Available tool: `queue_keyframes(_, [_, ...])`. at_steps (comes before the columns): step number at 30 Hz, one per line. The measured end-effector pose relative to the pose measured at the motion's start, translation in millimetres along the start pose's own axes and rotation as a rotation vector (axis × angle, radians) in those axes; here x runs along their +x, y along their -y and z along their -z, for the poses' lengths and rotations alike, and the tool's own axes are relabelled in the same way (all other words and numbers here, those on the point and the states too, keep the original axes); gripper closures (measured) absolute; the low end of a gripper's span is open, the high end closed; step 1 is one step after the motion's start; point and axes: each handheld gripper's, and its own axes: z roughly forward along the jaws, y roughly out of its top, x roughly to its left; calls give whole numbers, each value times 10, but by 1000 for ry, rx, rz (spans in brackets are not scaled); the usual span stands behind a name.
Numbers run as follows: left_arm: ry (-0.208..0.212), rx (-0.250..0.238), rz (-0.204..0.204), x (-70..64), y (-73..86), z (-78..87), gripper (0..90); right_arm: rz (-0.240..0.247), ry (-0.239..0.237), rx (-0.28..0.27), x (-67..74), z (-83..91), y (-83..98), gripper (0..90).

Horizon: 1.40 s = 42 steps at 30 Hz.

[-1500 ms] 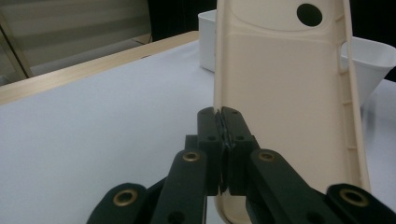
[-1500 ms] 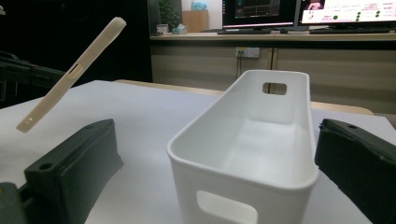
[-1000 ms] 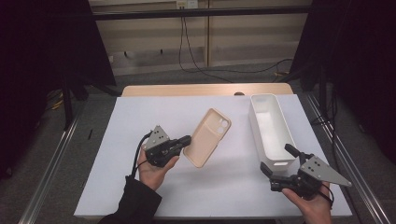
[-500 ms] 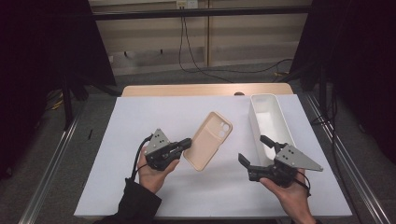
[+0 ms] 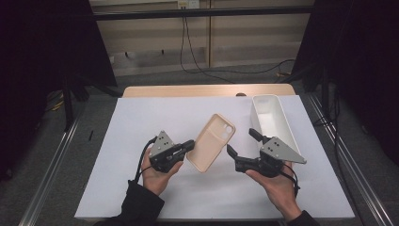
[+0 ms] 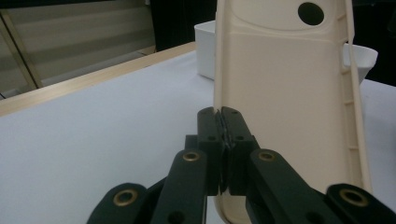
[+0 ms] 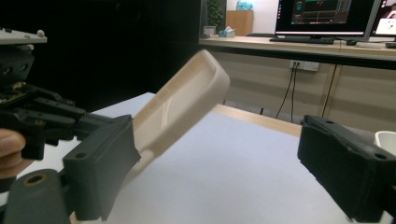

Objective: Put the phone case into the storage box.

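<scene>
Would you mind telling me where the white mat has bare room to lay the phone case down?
The white mat is bare left of the left gripper, and along its far edge beside the white bin. It is crowded between both grippers, around the phone case.

White bin (image 5: 271,117) at the far right of the paper-covered table (image 5: 141,122); monitors (image 7: 334,16) on a desk beyond the table.

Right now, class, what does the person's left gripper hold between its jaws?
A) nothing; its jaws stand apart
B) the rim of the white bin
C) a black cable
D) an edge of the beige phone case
D: in the left gripper view the left gripper has its jaws pressed together on the side wall of the beige phone case, which stands well apart from the white bin.
</scene>
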Motion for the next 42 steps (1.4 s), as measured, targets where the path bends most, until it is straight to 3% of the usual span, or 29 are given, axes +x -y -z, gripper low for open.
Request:
queue_keyframes(8, [-10, -5, 5, 9, -2, -43, 879, -11, -1, 23, 59, -114, -66, 228])
queue_keyframes(11, [-7, -5, -1, 15, -2, -45, 879, -61, 11, 29, 88, -164, -76, 307])
queue_keyframes(16, [-6, -6, 2, 16, 6, -54, 879, -77, 27, 27, 88, -190, -72, 388])
queue_keyframes(23, [-6, 9, 4, 14, 19, -94, 879, -149, 45, 62, 69, -262, -30, 492])
queue_keyframes(26, [-5, 5, 3, 18, 17, -92, 878, -154, 48, 72, 76, -273, -18, 524])
queue_keyframes(28, [-8, 4, 2, 15, 19, -91, 879, -163, 38, 80, 78, -286, -2, 593])
queue_keyframes(42, [5, 15, -1, -1, 29, -111, 875, -195, 39, 79, 32, -296, 9, 728])
